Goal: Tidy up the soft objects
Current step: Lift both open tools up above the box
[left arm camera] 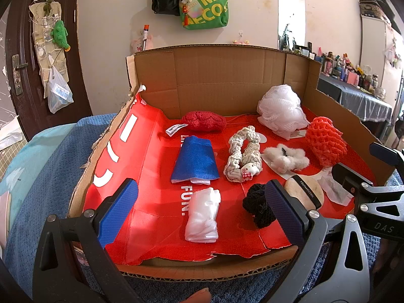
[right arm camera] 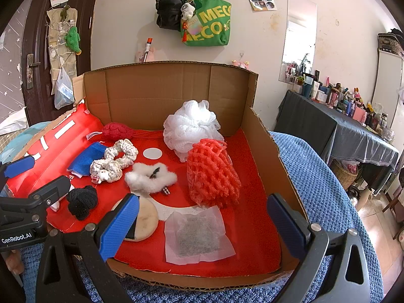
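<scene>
Both grippers were wide open and empty when we looked. Our left gripper (left arm camera: 202, 212) hung over the near edge of the cardboard tray (left arm camera: 227, 75), and our right gripper (right arm camera: 203, 223) hung over the same edge, further to the right.

Between the fingers of the left one lay the crumpled clear plastic bag (left arm camera: 202, 218), and just beyond it the folded blue cloth (left arm camera: 195, 162). Its right finger stood close in front of the black knitted scrunchie (left arm camera: 257, 205), with the round beige powder puff (left arm camera: 304, 193) beside it. Between the fingers of the right one lay the white gauze sachet (right arm camera: 198, 237), and beyond that the red foam net (right arm camera: 213, 174) and the white mesh bath sponge (right arm camera: 190, 132). The fluffy white hair clip (right arm camera: 150, 176) and the cream knitted band (right arm camera: 115, 161) lay to its left.

We judged the risks as follows. The bag and the sachet are thin and flat on the red lining, so the fingers could slide over them or pinch the lining too. The foam net appeared to overlap the far edge of the sachet, so pulling the sachet might drag it. Both grippers stood near each other, and a reach toward the scrunchie or puff could make them collide.
</scene>
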